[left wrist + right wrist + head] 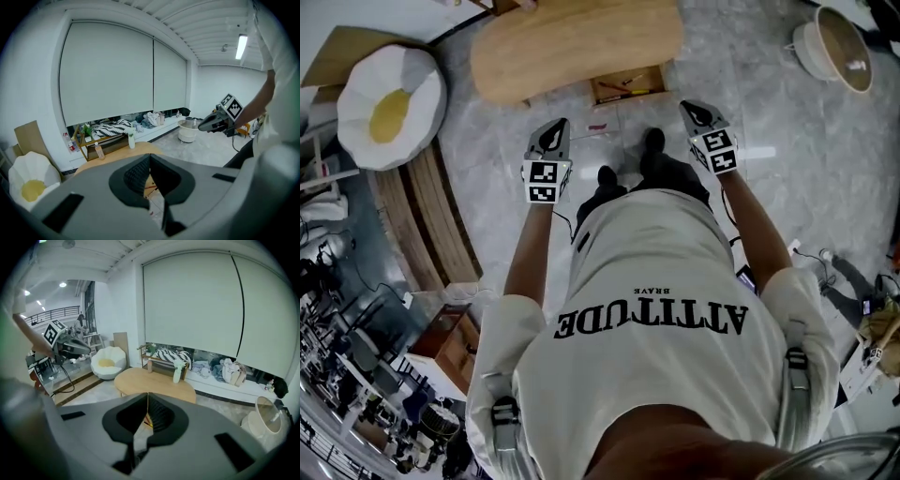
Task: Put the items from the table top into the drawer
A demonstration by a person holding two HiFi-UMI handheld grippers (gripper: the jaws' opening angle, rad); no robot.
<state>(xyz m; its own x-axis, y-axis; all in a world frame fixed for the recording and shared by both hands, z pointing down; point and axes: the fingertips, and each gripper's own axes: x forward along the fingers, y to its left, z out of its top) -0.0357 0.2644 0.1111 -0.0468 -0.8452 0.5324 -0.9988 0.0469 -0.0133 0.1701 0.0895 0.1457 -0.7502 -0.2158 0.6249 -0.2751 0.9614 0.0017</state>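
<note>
While held clenched and empty in front of the person, the left gripper [555, 131] and right gripper [696, 112] are aimed at the table [581, 47]. Under its near edge the drawer [594, 91] is seen open, with pencils [635, 92] inside. At its far edge a vase [177, 373] and a bottle [99, 151] are stood.

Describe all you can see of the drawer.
The drawer is a shallow, open-topped box that looks like light wood, matching the table. It stands pulled out from under the table's near edge, toward the person. A few thin sticks, red and yellowish, lie on its bottom; they are too small to name. Nothing else touches it.
</note>
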